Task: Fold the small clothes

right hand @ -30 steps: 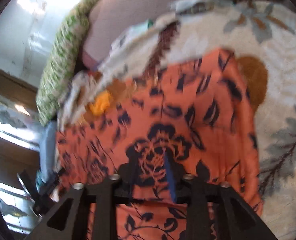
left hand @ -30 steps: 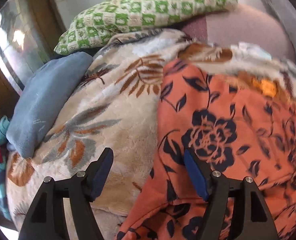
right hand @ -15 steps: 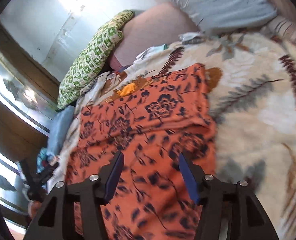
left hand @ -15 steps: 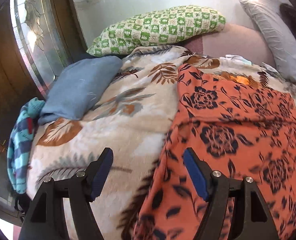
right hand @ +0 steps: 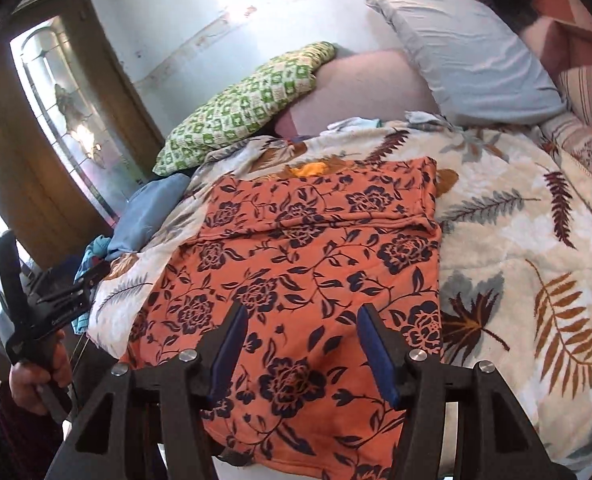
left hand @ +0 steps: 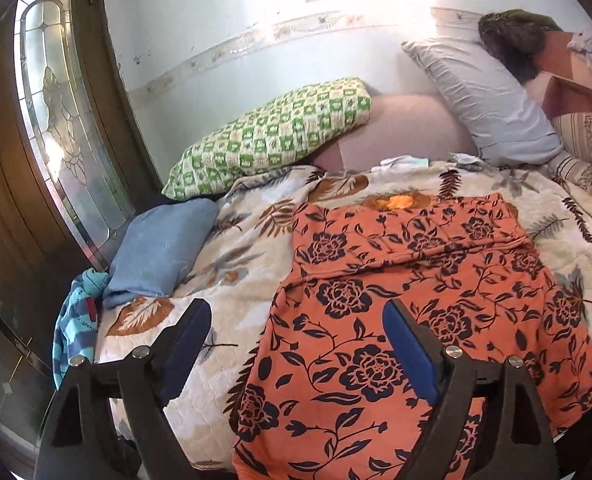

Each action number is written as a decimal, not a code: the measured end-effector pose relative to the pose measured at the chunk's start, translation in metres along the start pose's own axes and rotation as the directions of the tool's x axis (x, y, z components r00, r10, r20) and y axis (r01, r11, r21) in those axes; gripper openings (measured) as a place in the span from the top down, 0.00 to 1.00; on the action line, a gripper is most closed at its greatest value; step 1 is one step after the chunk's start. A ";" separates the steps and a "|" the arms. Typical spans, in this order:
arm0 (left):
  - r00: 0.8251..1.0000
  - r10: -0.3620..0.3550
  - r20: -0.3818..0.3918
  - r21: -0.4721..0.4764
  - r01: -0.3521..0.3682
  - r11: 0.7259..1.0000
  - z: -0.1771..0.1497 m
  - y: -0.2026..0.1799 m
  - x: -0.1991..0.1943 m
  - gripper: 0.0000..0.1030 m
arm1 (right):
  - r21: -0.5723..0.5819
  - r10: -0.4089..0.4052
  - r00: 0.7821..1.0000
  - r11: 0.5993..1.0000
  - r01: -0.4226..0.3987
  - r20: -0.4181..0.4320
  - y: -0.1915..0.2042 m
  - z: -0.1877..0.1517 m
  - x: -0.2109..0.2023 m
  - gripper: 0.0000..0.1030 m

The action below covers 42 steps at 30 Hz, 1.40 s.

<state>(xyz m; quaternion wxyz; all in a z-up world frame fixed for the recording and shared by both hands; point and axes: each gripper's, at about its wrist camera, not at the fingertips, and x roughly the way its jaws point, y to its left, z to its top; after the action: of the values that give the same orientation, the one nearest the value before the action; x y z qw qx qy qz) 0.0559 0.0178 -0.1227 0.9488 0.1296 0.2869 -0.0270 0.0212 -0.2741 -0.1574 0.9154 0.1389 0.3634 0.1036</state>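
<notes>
The orange floral garment lies spread flat on the bed's leaf-print blanket, dark blue roses and vines across it, its far part folded over so a seam line runs across the cloth. Its near edge hangs over the bed's front edge. A patch of plain orange-yellow peeks out at the far edge.

The left gripper hovers above the garment's left border, jaws spread wide, blue pads facing each other, nothing between them. The right gripper hangs over the near middle of the garment, jaws likewise apart and empty. In the right wrist view the left gripper shows at the far left, held in a hand.

Left of the garment, a folded blue cloth rests on the blanket, and beside it a teal striped piece carries lettering too small to read. Behind, a green checked pillow leans on a pink headboard cushion, with a grey pillow to the right. A wooden door with leaded glass stands at left.
</notes>
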 end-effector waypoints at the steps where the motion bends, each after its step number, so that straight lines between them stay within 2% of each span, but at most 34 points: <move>1: 1.000 -0.006 0.005 -0.004 0.006 1.000 0.001 0.001 -0.004 0.15 | -0.007 0.002 1.000 1.000 -0.002 0.009 0.004 0.001 -0.004 0.41; 6: 1.000 -0.014 0.024 -0.017 0.015 1.000 0.005 0.002 -0.020 0.15 | -0.009 -0.005 0.999 1.000 0.006 0.047 0.020 0.007 -0.018 0.41; 8: 0.999 -0.019 0.026 -0.021 0.020 1.000 0.005 0.001 -0.025 0.15 | -0.005 -0.063 0.997 0.998 0.063 0.036 0.025 0.010 -0.018 0.41; 12: 0.999 -0.043 0.032 -0.019 0.044 0.999 0.004 -0.004 -0.031 0.15 | -0.015 -0.207 0.978 0.978 0.207 -0.004 0.037 0.018 -0.014 0.41; 15: 0.998 -0.055 0.025 0.000 0.055 0.999 0.003 -0.012 -0.032 0.14 | -0.025 -0.267 0.964 0.964 0.266 -0.012 0.044 0.021 -0.014 0.41; 20: 0.998 -0.058 0.025 0.014 0.058 0.998 0.003 -0.018 -0.034 0.14 | -0.105 -0.355 0.935 0.929 0.355 0.027 0.058 0.025 -0.018 0.41; 24: 0.998 -0.056 0.020 0.015 0.055 0.998 0.004 -0.020 -0.034 0.14 | -0.139 -0.384 0.921 0.911 0.389 0.061 0.067 0.027 -0.023 0.41; 42: 0.999 -0.047 -0.016 0.005 0.047 0.999 0.005 -0.018 -0.023 0.14 | -0.164 -0.390 0.918 0.903 0.397 0.077 0.071 0.028 -0.019 0.41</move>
<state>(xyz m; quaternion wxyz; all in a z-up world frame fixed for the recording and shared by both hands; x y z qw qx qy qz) 0.0370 -0.0014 -0.1103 0.9452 0.1256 0.2974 -0.0492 0.0208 -0.2173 -0.1027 0.9336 -0.0167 0.3538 -0.0545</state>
